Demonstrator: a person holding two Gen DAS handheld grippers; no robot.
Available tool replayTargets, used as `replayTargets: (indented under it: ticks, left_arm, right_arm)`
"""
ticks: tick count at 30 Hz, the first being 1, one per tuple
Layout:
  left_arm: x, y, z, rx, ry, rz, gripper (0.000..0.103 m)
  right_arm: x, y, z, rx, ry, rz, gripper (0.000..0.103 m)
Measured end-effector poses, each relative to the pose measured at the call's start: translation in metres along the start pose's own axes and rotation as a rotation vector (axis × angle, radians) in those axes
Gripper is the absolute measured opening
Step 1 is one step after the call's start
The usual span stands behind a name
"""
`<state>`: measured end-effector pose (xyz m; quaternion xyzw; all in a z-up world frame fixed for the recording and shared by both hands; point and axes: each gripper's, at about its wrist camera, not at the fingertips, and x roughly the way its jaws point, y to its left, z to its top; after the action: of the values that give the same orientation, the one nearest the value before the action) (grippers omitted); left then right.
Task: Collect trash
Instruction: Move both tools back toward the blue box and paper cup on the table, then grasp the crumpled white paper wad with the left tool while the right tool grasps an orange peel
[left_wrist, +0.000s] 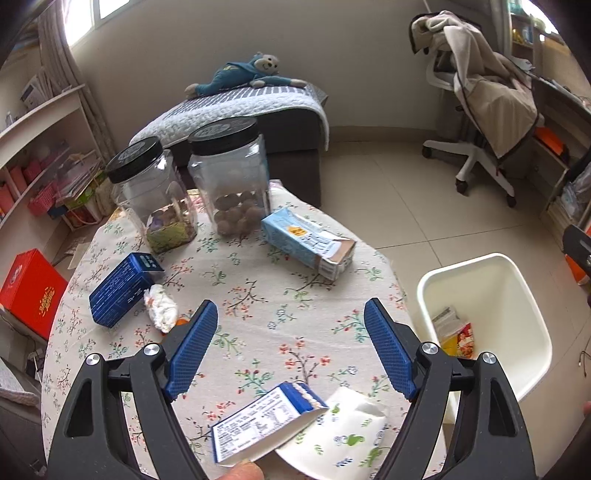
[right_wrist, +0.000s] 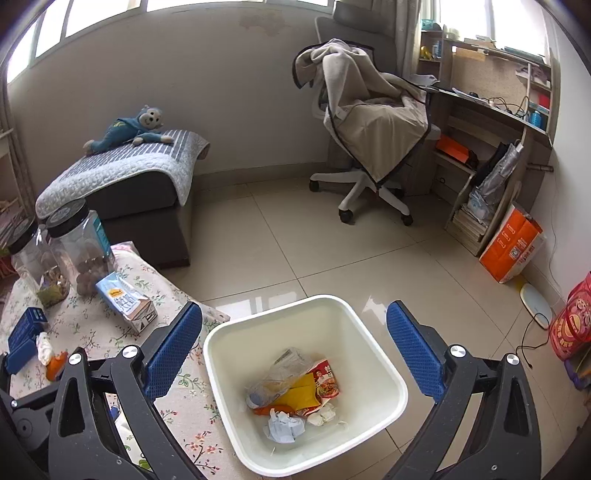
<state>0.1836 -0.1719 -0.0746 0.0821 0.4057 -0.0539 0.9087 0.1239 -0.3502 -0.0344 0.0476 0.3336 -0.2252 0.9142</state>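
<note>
My left gripper (left_wrist: 291, 347) is open and empty above the floral tablecloth (left_wrist: 258, 295). Near it lie a small blue-and-white carton (left_wrist: 266, 417) and a white floral wrapper (left_wrist: 343, 435). Farther off are a light-blue milk carton (left_wrist: 306, 240), a dark blue box (left_wrist: 118, 288) and a crumpled white wrapper (left_wrist: 160, 308). My right gripper (right_wrist: 295, 350) is open and empty over the white trash bin (right_wrist: 384, 365), which holds several wrappers and tissues (right_wrist: 295, 391). The bin also shows in the left wrist view (left_wrist: 532, 317).
Two clear jars with black lids (left_wrist: 229, 177) (left_wrist: 151, 195) stand at the table's far side. A sofa with a plush monkey (left_wrist: 243, 74) is behind. An office chair (right_wrist: 369, 140) and desk (right_wrist: 498, 122) stand at the right. A red box (left_wrist: 31, 291) sits left of the table.
</note>
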Motion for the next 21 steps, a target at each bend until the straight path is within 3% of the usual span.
replayTargets:
  ticks: [8,12,16,18,19,20,21]
  left_arm:
    - [0.083,0.108,0.006,-0.286,0.267,0.102,0.08]
    - [0.119,0.145,0.003,-0.384,0.337,0.103,0.079]
    - [0.149,0.167,-0.005,-0.468,0.401,0.037,0.078]
    - [0.16,0.172,-0.009,-0.483,0.434,0.017,0.071]
    - [0.158,0.171,-0.009,-0.466,0.41,0.03,0.068]
    - [0.156,0.17,-0.008,-0.436,0.401,0.039,0.052]
    - [0.155,0.168,-0.008,-0.413,0.401,0.036,0.046]
  right_arm:
    - [0.012,0.041,-0.008,-0.11,0.068,0.057,0.096]
    - [0.022,0.057,-0.01,-0.143,0.106,0.087,0.096]
    - [0.032,0.073,-0.012,-0.156,0.15,0.119,0.096]
    - [0.035,0.083,-0.013,-0.164,0.171,0.134,0.096]
    - [0.035,0.088,-0.014,-0.167,0.176,0.143,0.096]
    - [0.035,0.094,-0.015,-0.172,0.18,0.15,0.096]
    - [0.036,0.1,-0.016,-0.18,0.184,0.156,0.096]
